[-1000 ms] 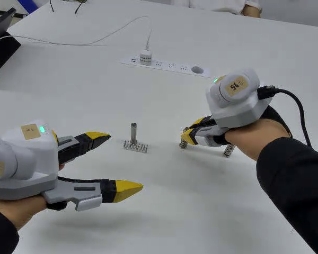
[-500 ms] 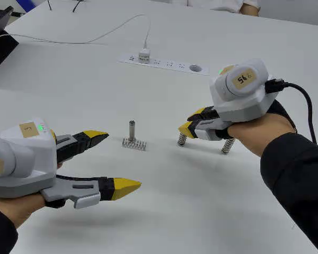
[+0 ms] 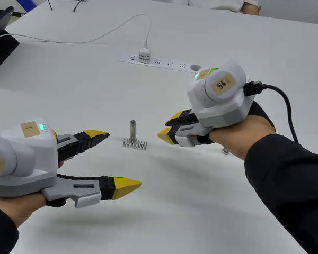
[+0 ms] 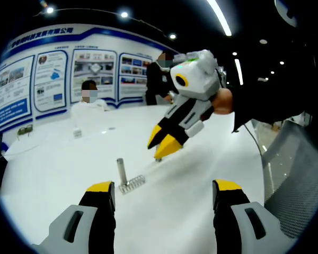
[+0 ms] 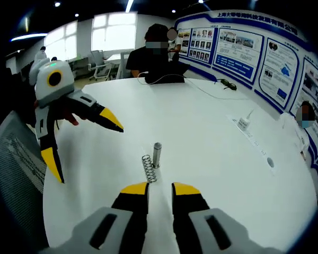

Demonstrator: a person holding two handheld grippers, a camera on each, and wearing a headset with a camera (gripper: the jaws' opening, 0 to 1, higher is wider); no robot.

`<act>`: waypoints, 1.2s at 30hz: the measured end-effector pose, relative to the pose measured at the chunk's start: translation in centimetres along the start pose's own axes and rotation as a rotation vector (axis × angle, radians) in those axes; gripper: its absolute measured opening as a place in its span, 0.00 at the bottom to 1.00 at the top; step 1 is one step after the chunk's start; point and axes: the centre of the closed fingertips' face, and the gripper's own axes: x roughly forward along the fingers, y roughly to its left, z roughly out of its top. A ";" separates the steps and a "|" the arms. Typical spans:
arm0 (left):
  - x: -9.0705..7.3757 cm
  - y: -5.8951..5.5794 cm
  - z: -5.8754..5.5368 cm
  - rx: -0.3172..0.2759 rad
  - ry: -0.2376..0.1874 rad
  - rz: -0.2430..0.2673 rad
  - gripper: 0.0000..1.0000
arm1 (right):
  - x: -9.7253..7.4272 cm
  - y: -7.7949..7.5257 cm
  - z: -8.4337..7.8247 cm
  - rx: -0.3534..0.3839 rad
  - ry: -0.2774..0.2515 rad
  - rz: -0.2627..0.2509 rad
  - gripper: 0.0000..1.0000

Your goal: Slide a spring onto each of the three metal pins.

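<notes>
Head view: right gripper [image 3: 167, 128] is hovering beside the upright metal pin [image 3: 133, 128], jaws narrow, can't tell if pinching anything; spring [image 3: 135, 143] is lying at the pin's base. Left gripper [image 3: 123, 160] is idling wide open, likely ready to steady the pin.

head view overhead; gripper views low, opposed, both near the pin [image 3: 133, 130]

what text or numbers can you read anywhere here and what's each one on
"56": tan sticker on the right tool.
Square label on the left tool: mark too small to read.
Wall posters: print too blurred to read.
</notes>
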 end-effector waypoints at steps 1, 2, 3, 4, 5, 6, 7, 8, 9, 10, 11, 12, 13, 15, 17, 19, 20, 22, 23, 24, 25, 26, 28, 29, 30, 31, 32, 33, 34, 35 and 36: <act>0.0 0.0 0.0 0.000 0.001 0.000 0.76 | 0.3 0.2 -0.1 -0.004 0.006 0.009 0.18; -0.1 0.0 0.0 0.001 0.002 0.001 0.76 | 0.6 0.2 -0.3 -0.008 0.009 0.017 0.18; -0.1 0.1 -0.1 0.000 0.004 0.002 0.76 | 1.0 0.2 -0.4 -0.020 0.013 0.024 0.18; -0.1 0.1 -0.1 -0.001 0.005 0.002 0.76 | 1.2 0.3 -0.4 -0.027 0.015 0.027 0.17; -0.1 0.2 -0.1 -0.001 0.006 0.003 0.76 | 1.5 0.4 -0.3 -0.039 0.014 0.033 0.17; -0.1 0.2 -0.2 0.000 0.008 0.003 0.76 | 1.7 0.5 -0.2 -0.044 0.013 0.036 0.17; -0.1 0.2 -0.2 0.000 0.009 0.003 0.76 | 1.9 0.5 -0.2 -0.047 0.012 0.037 0.17; -0.1 0.2 -0.2 -0.001 0.008 0.003 0.76 | 2.2 0.6 -0.1 -0.054 0.014 0.043 0.17; -0.1 0.2 -0.2 -0.001 0.008 0.003 0.76 | 2.4 0.7 -0.1 -0.056 0.016 0.047 0.17; -0.1 0.2 -0.2 -0.001 0.008 0.003 0.76 | 2.6 0.8 0.0 -0.058 0.017 0.053 0.17; -0.1 0.2 -0.2 -0.001 0.008 0.003 0.76 | 2.8 0.8 -0.1 -0.060 0.020 0.057 0.17; -0.1 0.2 -0.2 -0.001 0.009 0.003 0.76 | 3.0 0.9 -0.2 -0.061 0.024 0.060 0.17; -0.1 0.2 -0.2 -0.001 0.010 0.003 0.76 | 3.2 0.9 -0.3 -0.068 0.028 0.062 0.17; -0.1 0.2 -0.2 -0.001 0.012 0.002 0.76 | 3.6 0.8 -0.4 -0.073 0.032 0.068 0.16; -0.2 0.3 -0.3 -0.001 0.014 0.003 0.76 | 3.8 0.8 -0.5 -0.078 0.034 0.071 0.16; -0.2 0.3 -0.4 -0.002 0.016 0.004 0.76 | 4.2 0.8 -0.8 -0.089 0.051 0.077 0.16; -0.3 0.4 -0.4 -0.003 0.017 0.004 0.76 | 4.3 0.8 -0.9 -0.094 0.056 0.079 0.16; -0.3 0.5 -0.4 -0.002 0.018 0.005 0.76 | 4.5 0.7 -1.0 -0.097 0.063 0.083 0.16; -0.3 0.5 -0.4 -0.002 0.018 0.005 0.76 | 4.7 0.6 -1.1 -0.106 0.068 0.083 0.16; -0.3 0.5 -0.4 -0.002 0.019 0.005 0.75 | 4.8 0.6 -1.1 -0.118 0.070 0.083 0.15; -0.4 0.5 -0.4 -0.003 0.019 0.005 0.75 | 4.9 0.6 -1.2 -0.127 0.072 0.086 0.15; -0.4 0.6 -0.5 -0.002 0.021 0.006 0.75 | 5.0 0.6 -1.3 -0.131 0.080 0.091 0.15; -0.4 0.6 -0.5 -0.002 0.024 0.006 0.75 | 5.1 0.7 -1.3 -0.133 0.080 0.094 0.15; -0.4 0.6 -0.6 -0.002 0.025 0.007 0.75 | 5.1 0.7 -1.2 -0.130 0.078 0.096 0.15; -0.4 0.6 -0.6 -0.003 0.026 0.007 0.75 | 5.2 0.7 -1.2 -0.126 0.076 0.098 0.15; -0.4 0.6 -0.6 -0.004 0.027 0.007 0.75 | 5.3 0.8 -1.2 -0.120 0.078 0.100 0.15; -0.4 0.6 -0.6 -0.004 0.028 0.007 0.75 | 5.4 0.8 -1.3 -0.120 0.079 0.101 0.15; -0.4 0.6 -0.6 -0.004 0.028 0.007 0.75 | 5.4 0.9 -1.4 -0.115 0.083 0.107 0.15; -0.4 0.6 -0.6 -0.004 0.027 0.006 0.75 | 5.5 1.0 -1.4 -0.107 0.083 0.112 0.15; -0.4 0.6 -0.6 -0.004 0.028 0.007 0.75 | 5.5 1.2 -1.5 -0.090 0.083 0.119 0.15; -0.4 0.6 -0.6 -0.004 0.029 0.006 0.75 | 5.5 1.3 -1.5 -0.083 0.081 0.121 0.14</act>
